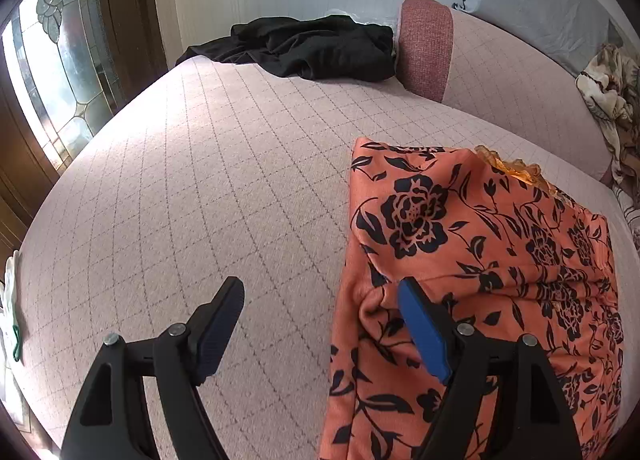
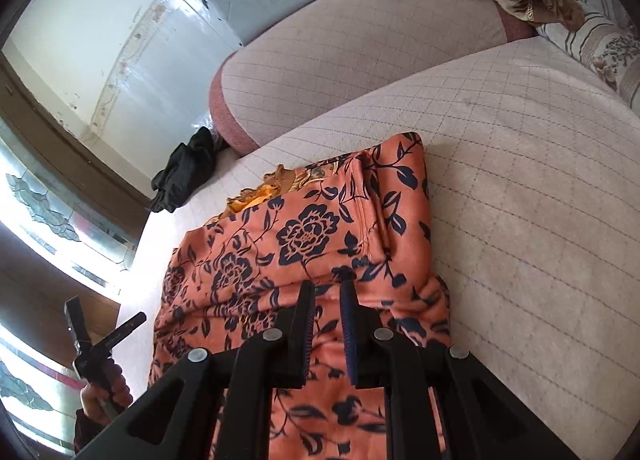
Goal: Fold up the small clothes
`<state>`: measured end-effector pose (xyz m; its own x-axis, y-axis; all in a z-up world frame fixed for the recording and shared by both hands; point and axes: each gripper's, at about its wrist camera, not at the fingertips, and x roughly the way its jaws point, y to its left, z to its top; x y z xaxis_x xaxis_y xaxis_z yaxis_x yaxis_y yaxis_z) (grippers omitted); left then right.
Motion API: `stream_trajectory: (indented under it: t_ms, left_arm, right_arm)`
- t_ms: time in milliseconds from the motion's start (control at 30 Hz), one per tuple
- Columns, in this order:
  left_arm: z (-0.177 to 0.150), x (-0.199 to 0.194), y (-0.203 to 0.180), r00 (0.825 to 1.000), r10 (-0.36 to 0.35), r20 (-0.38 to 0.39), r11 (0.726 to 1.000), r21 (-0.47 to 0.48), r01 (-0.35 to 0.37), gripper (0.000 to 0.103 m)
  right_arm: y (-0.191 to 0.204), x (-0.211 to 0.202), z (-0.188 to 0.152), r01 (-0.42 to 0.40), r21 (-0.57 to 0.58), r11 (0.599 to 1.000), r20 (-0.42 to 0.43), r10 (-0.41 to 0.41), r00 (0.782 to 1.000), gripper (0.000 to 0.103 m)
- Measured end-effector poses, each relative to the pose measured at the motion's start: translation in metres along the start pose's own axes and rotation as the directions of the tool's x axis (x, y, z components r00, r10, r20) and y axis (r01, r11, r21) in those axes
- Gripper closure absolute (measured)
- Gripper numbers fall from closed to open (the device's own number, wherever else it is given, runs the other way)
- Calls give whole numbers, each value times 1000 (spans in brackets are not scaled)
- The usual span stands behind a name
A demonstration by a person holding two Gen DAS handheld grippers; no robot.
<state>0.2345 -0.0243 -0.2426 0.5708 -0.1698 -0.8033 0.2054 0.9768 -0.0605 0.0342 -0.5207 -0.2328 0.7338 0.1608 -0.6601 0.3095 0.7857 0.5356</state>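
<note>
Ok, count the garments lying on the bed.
2 clear ones: orange floral garment near the grippers, black garment crumpled at the far edge. The beige printed cloth may be a blanket; more may be hidden.

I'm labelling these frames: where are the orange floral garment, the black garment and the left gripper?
orange floral garment (image 2: 308,232): right wrist view, on the big printed flower.
black garment (image 1: 304,46): left wrist view, middle of the crumpled heap.
left gripper (image 1: 320,300): left wrist view, midway between its open fingertips.

Home bedroom: quilted bed, pillow.
</note>
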Motion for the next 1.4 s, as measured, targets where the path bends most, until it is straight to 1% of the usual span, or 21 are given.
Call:
stream_trajectory:
  t_ms: [33,100,133,167,200,267,400,467,533,600,667,800,1067,1133,1400]
  left_arm:
    - [-5,-6,0,1000,-7,4,1000,0,7,23]
    - [-18,-18,0,1000,-14,10,1000,9,13,23]
    - [-30,-26,1,1000,-15,13,1000,11,14,23]
    - [-39,-32,1,1000,-15,9,1000,9,14,23]
    - [-47,-36,2,1000,-20,2,1000,5,20,23]
    - [-61,-44,0,999,-34,-4,999,11,34,23]
    - [-87,-57,-6,1000,16,-14,998,63,-15,23]
    - [-99,-66,-5,1000,20,-24,998,55,-19,23]
    - [-110,-77,-5,999,26,-19,998,56,-25,23]
    - [-121,-84,-7,998,46,-32,997,65,-44,23]
    - [-133,-90,-8,998,53,-47,996,72,-49,23]
    - [-153,-98,-10,993,101,-61,992,84,-95,23]
    - [-165,-121,-18,991,134,-18,986,101,-131,23]
    - [-165,-124,-21,990,140,-8,984,112,-138,23]
    - [-166,-131,-31,992,125,7,983,138,-125,23]
  right_arm:
    - [-3,-12,-7,-9,4,1000,8,9,1000,78]
    - [-11,-34,-21,-3,20,1000,28,3,1000,51]
    - [-15,-42,-29,11,38,999,36,-12,999,25]
    - [-20,-50,-38,19,63,998,50,-22,999,22]
    - [-26,-57,-46,14,80,997,61,-19,998,22]
    - [-36,-65,-59,5,100,995,49,-10,999,22]
    - [-56,-73,-75,12,134,991,38,-17,999,22]
    - [-60,-74,-78,15,150,988,25,-19,1000,22]
    - [-62,-75,-83,12,145,989,14,-14,1000,22]
    - [-64,-76,-90,23,132,991,1,-23,1000,22]
    - [-68,-74,-96,25,134,991,-22,-23,1000,22]
    - [-68,-76,-105,27,102,994,-36,-24,999,22]
    - [-54,-84,-112,-19,36,999,-20,20,1000,22]
    - [-49,-84,-114,-19,9,1000,-25,19,1000,22]
    - [-38,-87,-124,-20,-37,999,-34,18,999,22]
